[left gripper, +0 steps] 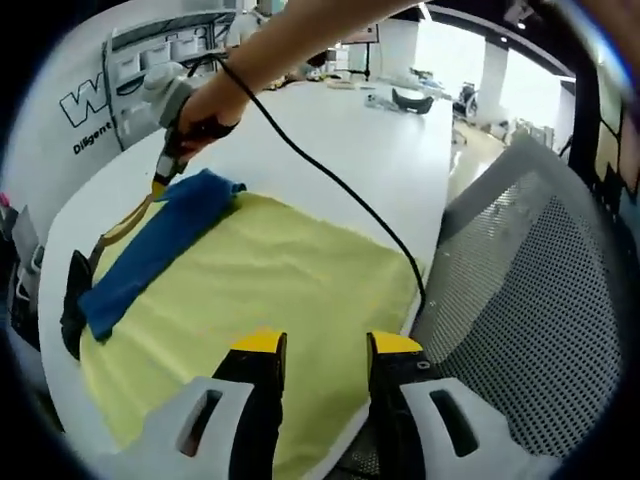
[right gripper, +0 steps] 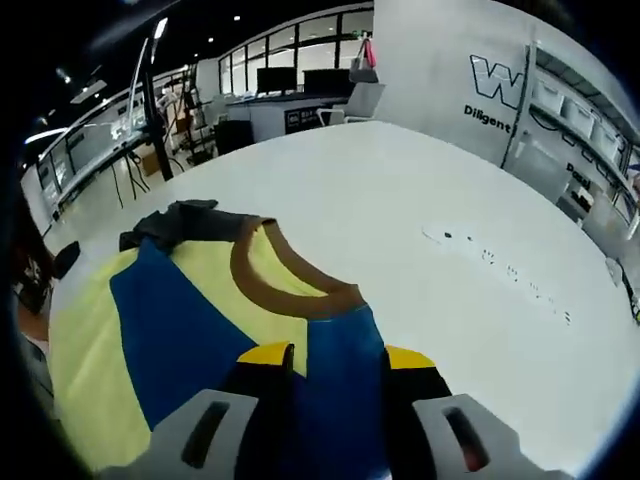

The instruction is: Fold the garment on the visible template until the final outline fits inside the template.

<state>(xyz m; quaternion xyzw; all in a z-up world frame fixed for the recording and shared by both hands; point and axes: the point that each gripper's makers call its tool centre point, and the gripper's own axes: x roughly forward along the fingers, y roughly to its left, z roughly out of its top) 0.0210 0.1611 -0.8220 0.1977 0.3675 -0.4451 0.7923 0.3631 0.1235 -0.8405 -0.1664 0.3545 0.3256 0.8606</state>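
- one garment [left gripper: 270,270], yellow tee with blue sleeves, lies flat on the white table [left gripper: 340,130]; can't make out a template
- looks thin, floppy, light, so I'd pinch hems or corners
- right gripper [right gripper: 335,355] has the blue sleeve [right gripper: 335,370] between its jaws, looks clamped
- left gripper [left gripper: 322,345] hangs open over the hem, holding nothing

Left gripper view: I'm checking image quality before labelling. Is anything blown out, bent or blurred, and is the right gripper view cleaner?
Left gripper view: windows blown out, table edge bowed by the fisheye, upper-right corner smeared. Right gripper view: even light, shirt sharp, same bowing.
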